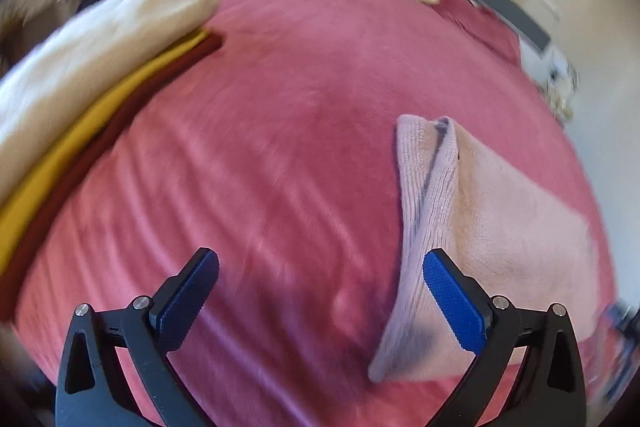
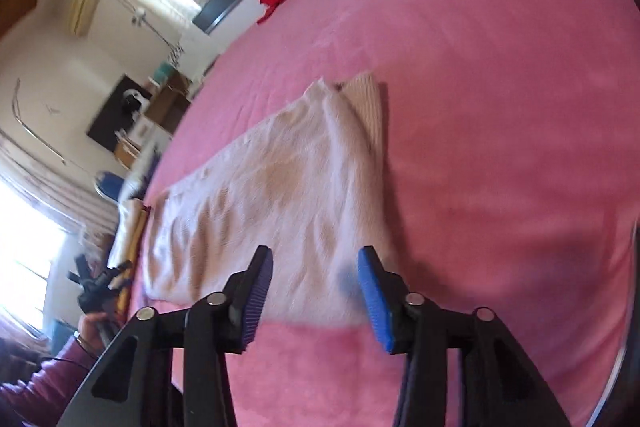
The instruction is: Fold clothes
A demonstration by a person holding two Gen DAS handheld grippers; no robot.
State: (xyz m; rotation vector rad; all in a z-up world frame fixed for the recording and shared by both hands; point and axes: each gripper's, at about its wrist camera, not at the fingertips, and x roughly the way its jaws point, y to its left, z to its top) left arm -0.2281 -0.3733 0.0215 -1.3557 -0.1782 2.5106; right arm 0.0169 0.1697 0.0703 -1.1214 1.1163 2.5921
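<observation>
Blue-padded jaws of the left gripper [image 1: 320,267] stand wide apart over the pink bed cover [image 1: 280,147], gripping nothing, one pad over the near edge of the folded pale knit garment [image 1: 480,227]. Jaws of the right gripper [image 2: 316,263] stand partly open above that garment's [image 2: 260,195] near hem, empty. Farther off, a stack of folded clothes [image 1: 88,75] lies on the bed.

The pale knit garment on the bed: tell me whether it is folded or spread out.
Folded. The pale knit garment lies as a long narrow strip on the pink bedcover, with doubled layers showing at its ribbed end.
</observation>
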